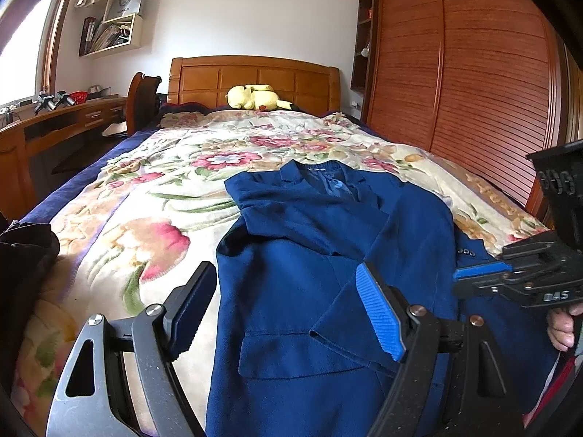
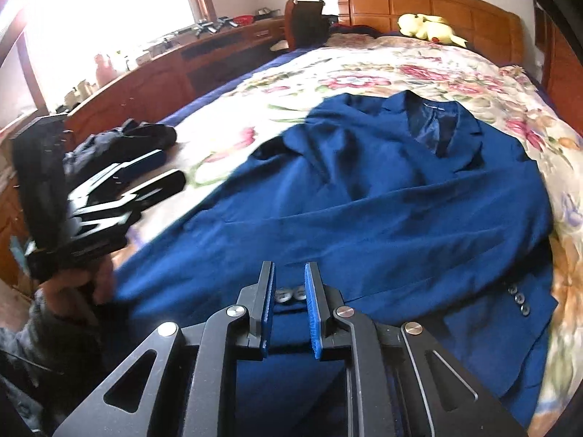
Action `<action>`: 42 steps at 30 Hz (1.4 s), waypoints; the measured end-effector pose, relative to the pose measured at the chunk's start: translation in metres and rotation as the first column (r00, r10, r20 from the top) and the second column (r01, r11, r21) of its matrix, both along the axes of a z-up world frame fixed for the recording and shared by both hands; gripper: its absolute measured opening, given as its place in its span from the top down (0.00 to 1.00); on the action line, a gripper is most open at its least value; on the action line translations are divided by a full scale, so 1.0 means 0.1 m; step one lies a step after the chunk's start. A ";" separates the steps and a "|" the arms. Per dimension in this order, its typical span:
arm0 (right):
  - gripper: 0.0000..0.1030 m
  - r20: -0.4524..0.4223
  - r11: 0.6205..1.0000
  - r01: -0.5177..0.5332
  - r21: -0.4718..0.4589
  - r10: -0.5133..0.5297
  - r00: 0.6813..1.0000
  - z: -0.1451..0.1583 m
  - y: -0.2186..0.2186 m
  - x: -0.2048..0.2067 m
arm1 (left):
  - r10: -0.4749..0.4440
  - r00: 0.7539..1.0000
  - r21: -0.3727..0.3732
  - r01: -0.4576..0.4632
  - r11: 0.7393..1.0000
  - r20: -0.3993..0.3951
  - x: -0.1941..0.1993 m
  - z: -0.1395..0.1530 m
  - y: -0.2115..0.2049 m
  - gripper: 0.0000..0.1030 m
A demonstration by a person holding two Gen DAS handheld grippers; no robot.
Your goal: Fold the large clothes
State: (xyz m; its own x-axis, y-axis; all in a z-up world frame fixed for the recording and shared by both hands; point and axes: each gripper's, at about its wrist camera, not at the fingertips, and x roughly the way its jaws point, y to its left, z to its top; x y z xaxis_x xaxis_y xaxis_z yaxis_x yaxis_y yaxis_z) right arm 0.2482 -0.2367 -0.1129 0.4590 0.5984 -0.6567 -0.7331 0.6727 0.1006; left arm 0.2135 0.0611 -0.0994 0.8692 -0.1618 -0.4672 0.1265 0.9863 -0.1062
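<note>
A blue jacket [image 1: 328, 255] lies front-up across the flowered blanket [image 1: 145, 189] on the bed, filling the centre and lower half of both views, collar toward the headboard at the top of the frame. One sleeve is already laid across the chest, probably to narrow the shape before the body is folded.

The left claw [image 1: 288, 309] is spread wide above the jacket's lower front at the bottom of its view, pinching nothing, likely waiting to take a hem or edge.

The right claw [image 2: 289, 306] sits at the bottom centre of its view with a narrow gap between its pads; cuff buttons [image 2: 290, 294] show through the gap and no cloth is pinched.

A yellow plush toy [image 1: 253, 97] rests by the headboard.
</note>
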 end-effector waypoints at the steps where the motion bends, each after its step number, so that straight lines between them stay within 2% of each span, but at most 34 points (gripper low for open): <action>1: 0.84 -0.003 1.000 0.008 -0.013 -0.008 1.000 -0.05 0.03 0.05 | -0.001 1.000 0.001 0.001 1.000 -0.003 0.00 -0.01 0.00 0.23; 7: 0.84 -0.051 0.990 0.031 -0.141 -0.039 0.998 -0.49 0.28 0.20 | -0.007 1.000 0.004 0.007 1.000 -0.014 0.01 -0.03 -0.02 0.23; 16: 0.75 -0.128 0.999 0.032 -0.025 -0.035 0.991 -0.67 0.25 0.42 | -0.012 1.000 0.012 0.012 1.000 -0.029 0.03 -0.06 -0.05 0.23; 20: 0.73 -0.114 0.999 0.028 -0.046 -0.034 0.993 -0.64 0.16 0.38 | -0.015 0.999 0.001 0.015 1.000 -0.028 0.01 -0.05 -0.03 0.23; 23: 0.71 -0.056 0.995 0.041 -0.094 -0.046 0.997 -0.56 0.13 0.25 | -0.020 0.999 -0.005 0.020 1.000 -0.036 -0.01 -0.04 -0.02 0.23; 27: 0.59 0.055 0.993 0.069 -0.095 -0.064 0.996 -0.46 -0.13 -0.02 | -0.053 0.995 -0.007 0.053 0.999 -0.083 -0.09 -0.06 -0.04 0.23; 29: 0.51 0.072 0.992 0.085 -0.089 -0.078 0.994 -0.44 -0.34 -0.13 | -0.066 0.992 0.001 0.067 0.998 -0.105 -0.14 -0.07 -0.06 0.19; 32: 0.44 0.108 0.983 0.149 -0.107 -0.137 0.985 -0.45 -0.66 -0.21 | -0.049 0.991 0.046 0.055 0.997 -0.127 -0.26 -0.07 -0.10 0.14; 36: 0.39 0.128 0.964 0.236 -0.125 -0.220 0.967 -0.49 -1.11 -0.27 | -0.030 0.988 0.089 0.044 0.995 -0.154 -0.45 -0.06 -0.10 0.12; 42: 0.34 0.102 0.935 0.318 -0.159 -0.304 0.947 -0.56 -1.58 -0.35 | 0.045 0.979 0.134 -0.019 0.991 -0.197 -0.76 -0.09 0.05 0.12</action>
